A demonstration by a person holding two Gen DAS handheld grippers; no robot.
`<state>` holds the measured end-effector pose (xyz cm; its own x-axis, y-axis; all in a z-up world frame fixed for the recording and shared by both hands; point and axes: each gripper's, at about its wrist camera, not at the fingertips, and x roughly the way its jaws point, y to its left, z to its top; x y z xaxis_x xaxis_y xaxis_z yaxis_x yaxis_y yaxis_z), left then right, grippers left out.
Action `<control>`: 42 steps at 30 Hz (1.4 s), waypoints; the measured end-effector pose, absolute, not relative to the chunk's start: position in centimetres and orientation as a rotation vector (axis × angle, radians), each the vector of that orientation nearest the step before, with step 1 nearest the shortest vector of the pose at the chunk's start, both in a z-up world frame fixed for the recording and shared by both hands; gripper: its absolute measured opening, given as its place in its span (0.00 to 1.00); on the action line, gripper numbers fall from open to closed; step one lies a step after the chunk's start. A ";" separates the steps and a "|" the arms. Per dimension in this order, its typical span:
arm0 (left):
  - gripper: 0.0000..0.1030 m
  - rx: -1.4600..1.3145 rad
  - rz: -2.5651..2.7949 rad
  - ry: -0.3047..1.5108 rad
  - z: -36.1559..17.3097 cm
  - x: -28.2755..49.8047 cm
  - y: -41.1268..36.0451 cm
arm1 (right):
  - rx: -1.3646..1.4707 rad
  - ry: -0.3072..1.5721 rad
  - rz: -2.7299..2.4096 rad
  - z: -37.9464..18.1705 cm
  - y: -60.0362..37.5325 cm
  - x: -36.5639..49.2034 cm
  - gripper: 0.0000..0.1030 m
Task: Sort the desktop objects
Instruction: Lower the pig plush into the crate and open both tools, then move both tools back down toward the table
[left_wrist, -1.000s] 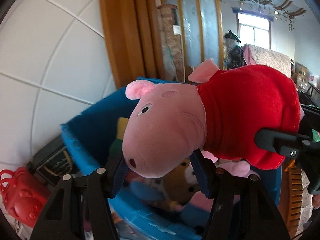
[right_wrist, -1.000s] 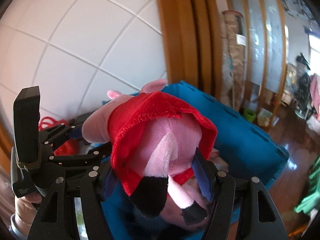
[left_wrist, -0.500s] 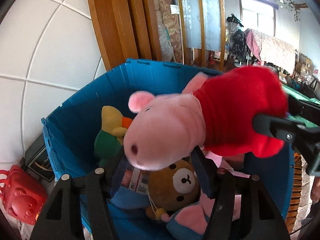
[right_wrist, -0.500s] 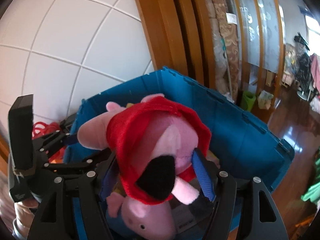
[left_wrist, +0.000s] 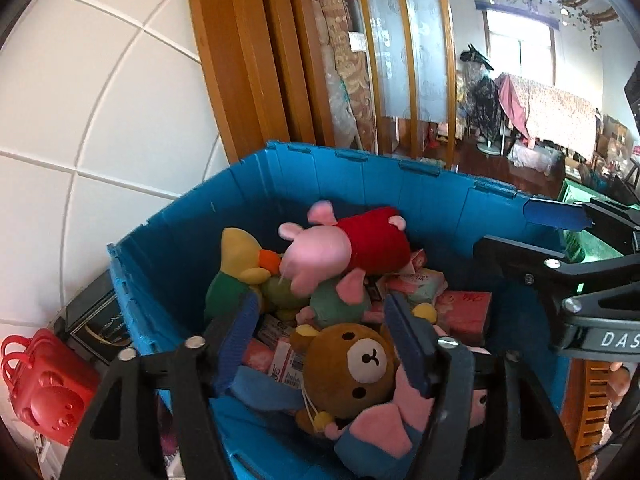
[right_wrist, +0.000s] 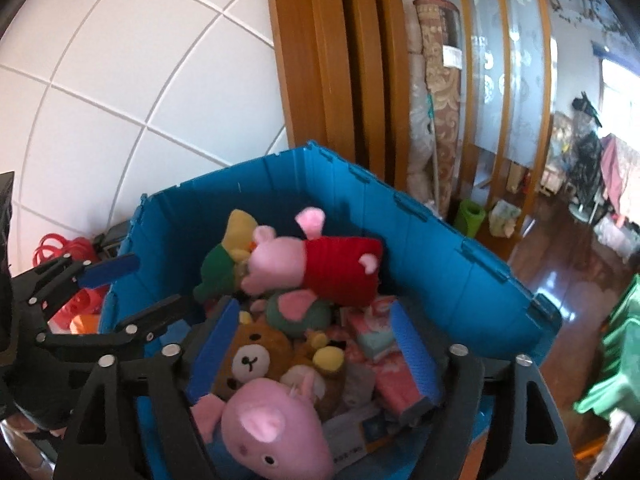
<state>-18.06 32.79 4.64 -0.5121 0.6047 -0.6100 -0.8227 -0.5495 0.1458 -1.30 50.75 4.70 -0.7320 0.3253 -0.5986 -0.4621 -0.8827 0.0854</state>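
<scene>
The pink pig plush in the red dress (left_wrist: 344,250) lies on its side on top of the pile inside the blue crate (left_wrist: 360,184), snout against the orange beak of a yellow and green duck plush (left_wrist: 240,272), clear of both tools. Under it sits a greenish plush with pink ears (right_wrist: 300,308). Nearer the cameras lies a brown bear plush (left_wrist: 360,364).

The left hand-held gripper (left_wrist: 320,340) hangs over the crate with its blue pads apart and opening, only the pile far below showing between them. The right hand-held gripper (right_wrist: 312,348) stands likewise, jaws spreading wider, gripping nothing.

Only the right wrist view shows a second pink pig head (right_wrist: 276,428) low in the crate, close under that tool, along with pink and teal patterned packs (right_wrist: 380,344) and a green roll (right_wrist: 470,218) on the wooden floor beyond the crate. Only the left wrist view shows a red plastic bag-shaped toy (left_wrist: 44,392) and a dark box (left_wrist: 100,324) outside the crate's left wall, and a bright window far back in the room.

Each view catches the other tool from the side at its edge, partly cut off. The crate's floor is hidden under the toys, print on the boxes is too small to read, and the pig's legs are out of sight behind its dress.
</scene>
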 end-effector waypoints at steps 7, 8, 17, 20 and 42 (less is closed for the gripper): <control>0.76 -0.561 2.190 0.449 6.5 -16.7 27.9 | -0.772 0.214 2.539 6.6 47.2 -0.4 0.88; 0.76 -0.553 2.207 0.432 6.7 -16.6 26.9 | -0.767 0.200 2.539 6.8 46.6 -0.3 0.89; 0.76 -0.506 2.381 0.222 7.5 -17.5 17.2 | -0.742 0.106 2.608 8.5 39.5 -0.3 1.00; 0.76 -0.550 2.456 0.192 6.7 -18.2 13.8 | -0.725 0.095 2.669 8.8 36.7 -0.5 1.00; 0.77 -1.132 2.964 -0.042 -4.4 -27.2 -19.5 | -1.085 0.074 3.040 -1.2 20.8 -15.0 1.00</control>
